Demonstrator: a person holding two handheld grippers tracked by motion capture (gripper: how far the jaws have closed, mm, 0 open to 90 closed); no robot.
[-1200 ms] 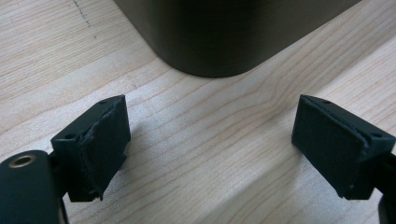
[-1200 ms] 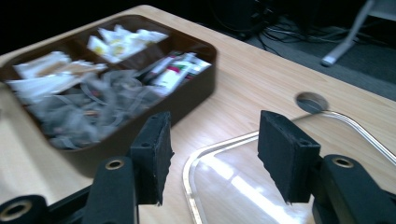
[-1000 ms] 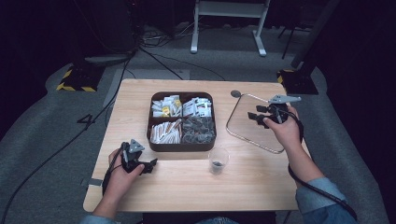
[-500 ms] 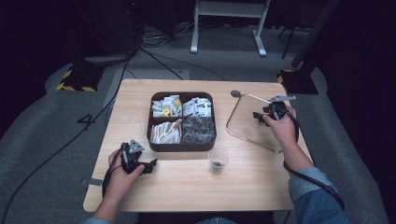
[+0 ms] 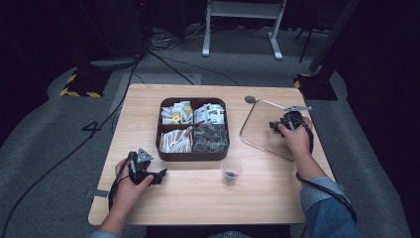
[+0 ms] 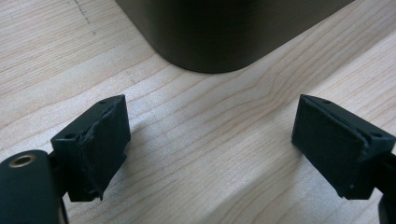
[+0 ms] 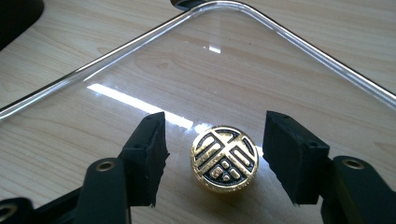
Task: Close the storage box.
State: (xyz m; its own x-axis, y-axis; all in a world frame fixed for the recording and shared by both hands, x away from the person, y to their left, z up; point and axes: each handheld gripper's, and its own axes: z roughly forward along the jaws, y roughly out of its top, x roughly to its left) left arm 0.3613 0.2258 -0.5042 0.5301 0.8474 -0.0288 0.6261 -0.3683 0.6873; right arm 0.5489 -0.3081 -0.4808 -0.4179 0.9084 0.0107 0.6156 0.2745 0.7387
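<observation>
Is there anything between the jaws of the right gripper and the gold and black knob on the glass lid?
Nothing visible does. In the right gripper view, the right gripper has its jaws open on either side of the knob, with a bare gap on each side. The knob sits on the glass lid, which lies flat on the table.

Looks like a lab/studio: lone wooden table (image 5: 148,106) on grey carpet (image 5: 44,134), dark surrounds, floor cables (image 5: 163,59), hazard-taped stand base (image 5: 81,82).
</observation>
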